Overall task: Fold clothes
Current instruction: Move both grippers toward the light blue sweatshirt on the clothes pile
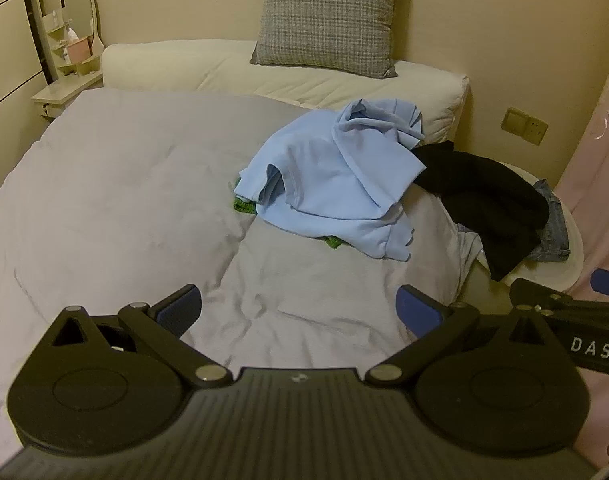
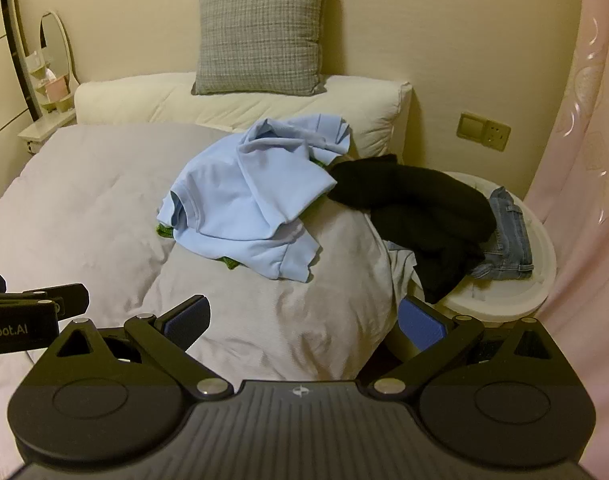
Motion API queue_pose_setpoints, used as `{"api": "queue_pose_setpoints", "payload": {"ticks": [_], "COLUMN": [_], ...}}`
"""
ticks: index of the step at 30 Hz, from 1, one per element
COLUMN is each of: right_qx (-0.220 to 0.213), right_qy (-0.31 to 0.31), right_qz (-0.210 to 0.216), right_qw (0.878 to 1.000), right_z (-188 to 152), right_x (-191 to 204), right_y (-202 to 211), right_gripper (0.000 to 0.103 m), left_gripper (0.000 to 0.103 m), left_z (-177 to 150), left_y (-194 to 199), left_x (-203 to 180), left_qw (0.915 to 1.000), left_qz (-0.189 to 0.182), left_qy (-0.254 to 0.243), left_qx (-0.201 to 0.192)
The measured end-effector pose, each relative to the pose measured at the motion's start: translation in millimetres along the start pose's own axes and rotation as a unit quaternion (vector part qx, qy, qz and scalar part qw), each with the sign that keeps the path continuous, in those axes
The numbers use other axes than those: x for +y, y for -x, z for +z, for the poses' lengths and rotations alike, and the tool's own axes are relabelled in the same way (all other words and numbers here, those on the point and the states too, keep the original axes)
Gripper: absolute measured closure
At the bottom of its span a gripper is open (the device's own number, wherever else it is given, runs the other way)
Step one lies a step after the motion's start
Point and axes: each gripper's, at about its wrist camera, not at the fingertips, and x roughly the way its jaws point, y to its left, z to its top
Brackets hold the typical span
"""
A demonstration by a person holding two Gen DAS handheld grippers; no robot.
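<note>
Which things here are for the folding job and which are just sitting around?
For the job: light blue shirt, black garment, green garment, jeans.
Lying about: grey cushion, white pillow, mirror, wall socket.

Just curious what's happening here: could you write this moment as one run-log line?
stage: before first grasp | left gripper: open, empty | right gripper: open, empty | light blue shirt: crumpled on bed

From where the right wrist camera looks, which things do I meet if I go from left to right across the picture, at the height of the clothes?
Grey duvet → green garment, only an edge showing → light blue shirt → black garment → jeans → white round stool → pink curtain.
</note>
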Motion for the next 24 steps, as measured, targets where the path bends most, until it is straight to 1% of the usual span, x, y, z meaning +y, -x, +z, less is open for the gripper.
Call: {"api": "queue_pose_setpoints", "payload": {"ticks": [4, 9, 14, 24], "right_qx": [0.004, 0.002, 0.002, 0.003], "right_qy": [0.000, 0.002, 0.004, 0.011], "right_qz": [0.002, 0.005, 0.005, 0.003], "right_qw": [1.000, 1.000, 1.000, 1.000], "right_z": [4.0, 1.7, -2.7, -5.2], "right_x": [1.3, -1.3, 2.4, 8.4], "right_y": [1.2, -1.7, -1.6, -0.1], "right_gripper": [0.000, 0.000, 0.000, 0.000], "left_gripper": [0.001, 0.001, 0.001, 0.001], "left_z": [3.8, -6.9, -16.1, -19.8], "left_y": [3.3, -4.0, 1.8, -0.1], "left_x": [-2.9, 5.4, 5.8, 11.7], "left_qw": [1.0000, 1.0000, 1.0000, 0.9998], "left_qz": [-0.003, -0.006, -0.003, -0.008], "left_qy": [-0.001, 0.001, 0.009, 0.017], "left_qx": [0.001, -0.002, -0.001, 0.009]}}
